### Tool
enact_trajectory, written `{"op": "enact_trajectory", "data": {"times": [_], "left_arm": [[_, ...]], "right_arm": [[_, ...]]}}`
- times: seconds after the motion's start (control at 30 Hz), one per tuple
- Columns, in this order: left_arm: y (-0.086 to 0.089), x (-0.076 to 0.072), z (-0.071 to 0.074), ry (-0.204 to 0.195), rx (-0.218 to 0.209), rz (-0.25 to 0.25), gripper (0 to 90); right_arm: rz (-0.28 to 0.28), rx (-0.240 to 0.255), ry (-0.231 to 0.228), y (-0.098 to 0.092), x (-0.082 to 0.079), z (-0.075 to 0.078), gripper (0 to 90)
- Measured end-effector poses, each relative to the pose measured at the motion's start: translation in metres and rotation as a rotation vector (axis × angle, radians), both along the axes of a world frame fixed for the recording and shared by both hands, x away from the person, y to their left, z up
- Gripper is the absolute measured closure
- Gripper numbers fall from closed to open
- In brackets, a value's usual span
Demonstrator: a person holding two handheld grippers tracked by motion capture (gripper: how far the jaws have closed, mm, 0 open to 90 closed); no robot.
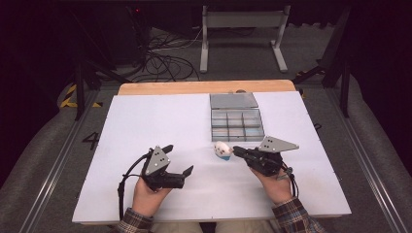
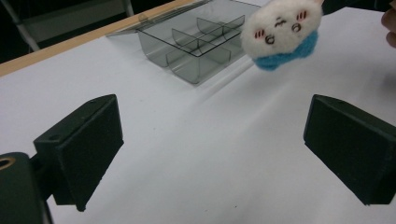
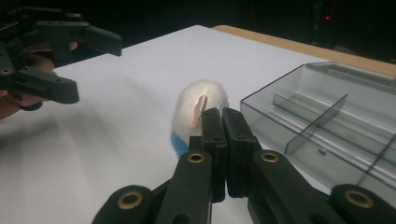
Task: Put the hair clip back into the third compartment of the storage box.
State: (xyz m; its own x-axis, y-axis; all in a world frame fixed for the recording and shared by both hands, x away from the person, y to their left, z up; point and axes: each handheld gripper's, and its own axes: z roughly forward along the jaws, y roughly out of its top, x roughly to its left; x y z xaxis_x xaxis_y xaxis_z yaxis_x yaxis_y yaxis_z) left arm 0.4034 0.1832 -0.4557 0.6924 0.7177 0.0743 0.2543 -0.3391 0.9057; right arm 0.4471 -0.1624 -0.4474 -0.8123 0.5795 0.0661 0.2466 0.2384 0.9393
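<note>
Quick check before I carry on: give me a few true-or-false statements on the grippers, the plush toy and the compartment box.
1. The right gripper is shut on the plush toy. True.
2. The left gripper holds the toy. False: its jaws stand open with nothing between them.
3. The toy lies inside the compartment box. False: it hangs clear of the white table, beside the box.
4. The box lid is open. True.

Bright, evenly lit tabletop against dark surroundings; soft shadows, slight blur.
</note>
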Motion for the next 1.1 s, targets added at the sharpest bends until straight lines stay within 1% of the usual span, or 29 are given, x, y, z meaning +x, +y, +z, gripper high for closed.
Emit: {"op": "enact_trajectory", "data": {"times": [0.03,0.17,0.2,0.23,0.27,0.33,0.37,0.4,0.43,0.47,0.5,0.6,0.67,0.7,0.73,0.77,0.87,0.9,0.93,0.97,1.0,1.03,1.1], "left_arm": [[0.002,0.0,0.0,0.002,-0.001,0.006,5.0],[0.011,0.0,0.0,0.003,-0.007,0.025,4.7],[0.013,0.0,0.0,0.002,-0.008,0.029,4.6],[0.015,0.0,0.0,0.001,-0.009,0.031,4.6],[0.017,0.0,0.0,0.002,-0.009,0.035,4.6],[0.021,0.0,0.0,-0.002,-0.006,0.042,4.6],[0.023,0.0,0.0,-0.002,-0.007,0.047,4.6],[0.025,0.0,0.0,-0.003,-0.007,0.051,4.6],[0.027,0.0,0.0,0.002,-0.018,0.053,4.6],[0.029,0.0,0.0,-0.005,-0.012,0.058,4.6],[0.031,0.0,0.0,-0.002,-0.017,0.06,4.6],[0.037,-0.001,0.0,-0.004,-0.016,0.071,4.6],[0.041,-0.001,0.0,-0.01,-0.009,0.076,4.6],[0.042,-0.001,0.0,-0.005,-0.015,0.079,4.6],[0.044,-0.001,0.0,-0.009,-0.009,0.08,4.6],[0.045,-0.001,-0.001,-0.005,-0.017,0.085,4.6],[0.048,-0.001,-0.001,-0.009,-0.015,0.093,4.6],[0.05,-0.001,-0.001,-0.016,-0.007,0.095,4.6],[0.05,-0.001,-0.001,-0.016,-0.007,0.095,4.6],[0.051,-0.001,-0.001,-0.011,-0.013,0.097,4.6],[0.051,-0.001,-0.001,-0.013,-0.013,0.099,4.6],[0.052,-0.001,-0.001,-0.014,-0.011,0.103,4.6],[0.053,-0.001,-0.001,-0.018,-0.013,0.104,4.6]], "right_arm": [[-0.016,-0.003,-0.008,-0.001,0.002,0.003,89.0],[-0.04,-0.01,-0.024,-0.004,0.005,0.008,89.0],[-0.058,-0.017,-0.038,-0.005,0.007,0.012,89.0],[-0.058,-0.017,-0.038,-0.005,0.007,0.012,89.0],[-0.079,-0.025,-0.049,-0.007,0.009,0.015,89.0],[-0.1,-0.035,-0.062,-0.008,0.012,0.018,89.0],[-0.1,-0.035,-0.062,-0.008,0.012,0.018,89.0],[-0.129,-0.038,-0.071,-0.01,0.015,0.02,89.0],[-0.129,-0.038,-0.071,-0.01,0.015,0.02,89.0],[-0.156,-0.048,-0.077,-0.012,0.018,0.022,89.0],[-0.17,-0.055,-0.083,-0.013,0.019,0.023,88.9],[-0.199,-0.072,-0.098,-0.016,0.025,0.025,89.0],[-0.222,-0.078,-0.103,-0.018,0.029,0.028,88.9],[-0.222,-0.078,-0.103,-0.018,0.029,0.028,88.9],[-0.232,-0.082,-0.108,-0.019,0.03,0.029,88.9],[-0.251,-0.089,-0.114,-0.02,0.034,0.031,88.9],[-0.284,-0.1,-0.122,-0.022,0.04,0.033,88.9],[-0.294,-0.106,-0.126,-0.023,0.042,0.034,88.9],[-0.294,-0.106,-0.126,-0.023,0.042,0.034,88.9],[-0.318,-0.119,-0.129,-0.024,0.047,0.035,88.9],[-0.318,-0.119,-0.129,-0.024,0.047,0.035,88.9],[-0.34,-0.133,-0.127,-0.026,0.052,0.036,88.9],[-0.366,-0.146,-0.126,-0.027,0.057,0.035,88.9]]}}
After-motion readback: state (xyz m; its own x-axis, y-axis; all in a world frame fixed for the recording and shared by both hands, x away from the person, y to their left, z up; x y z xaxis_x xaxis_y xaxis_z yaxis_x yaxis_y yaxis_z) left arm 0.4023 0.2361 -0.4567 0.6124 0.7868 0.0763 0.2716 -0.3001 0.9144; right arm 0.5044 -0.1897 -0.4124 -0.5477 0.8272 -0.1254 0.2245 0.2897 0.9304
